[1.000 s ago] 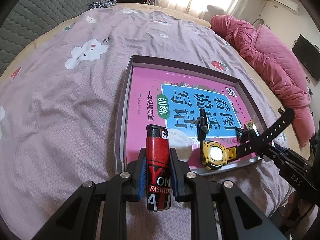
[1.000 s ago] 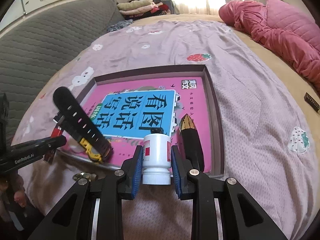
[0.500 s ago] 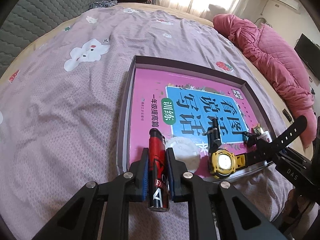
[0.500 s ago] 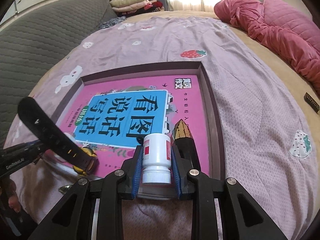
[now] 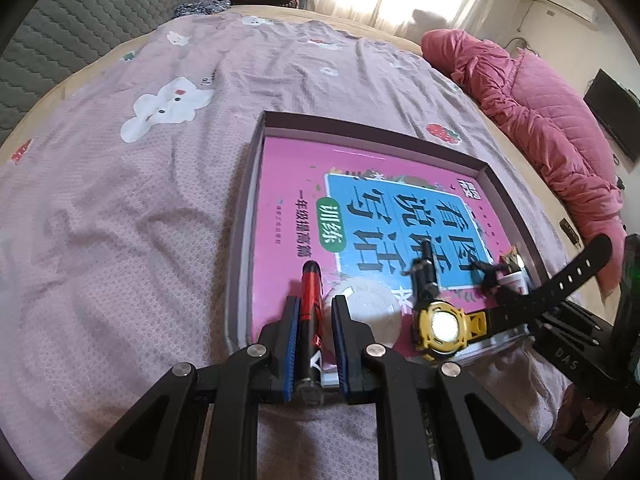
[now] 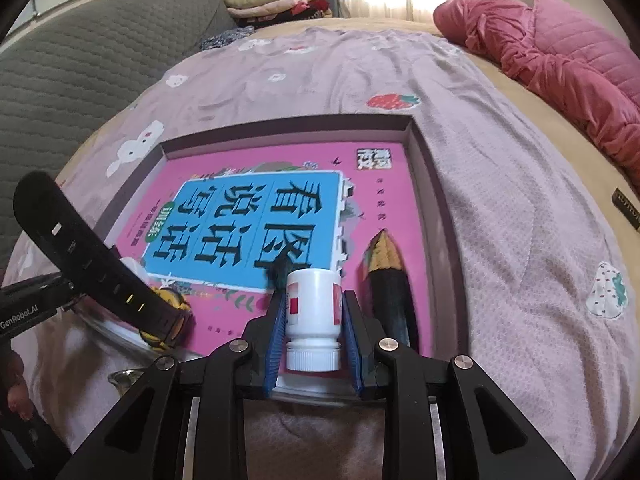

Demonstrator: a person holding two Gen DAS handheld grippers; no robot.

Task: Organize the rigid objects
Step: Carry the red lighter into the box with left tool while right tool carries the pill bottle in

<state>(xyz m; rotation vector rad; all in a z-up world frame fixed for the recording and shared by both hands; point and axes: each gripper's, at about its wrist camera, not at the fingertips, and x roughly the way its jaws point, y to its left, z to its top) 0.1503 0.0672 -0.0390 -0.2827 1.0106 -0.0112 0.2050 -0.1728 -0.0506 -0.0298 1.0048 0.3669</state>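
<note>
Over the tray's near edge, both tools arrive loaded.
Left tool (image 5: 316,332) pinches a slim red lighter (image 5: 311,300); right tool (image 6: 313,320) pinches a white plastic bottle (image 6: 313,312), cap toward the camera. Already lying in the shallow dark-rimmed tray (image 5: 256,148), on a glossy pink book (image 5: 288,184), are a yellow watch (image 5: 442,326) with a stiff black strap and a dark pointed piece (image 6: 386,276). Judging by this, sorting is well along; both held items are yet to be released.
</note>
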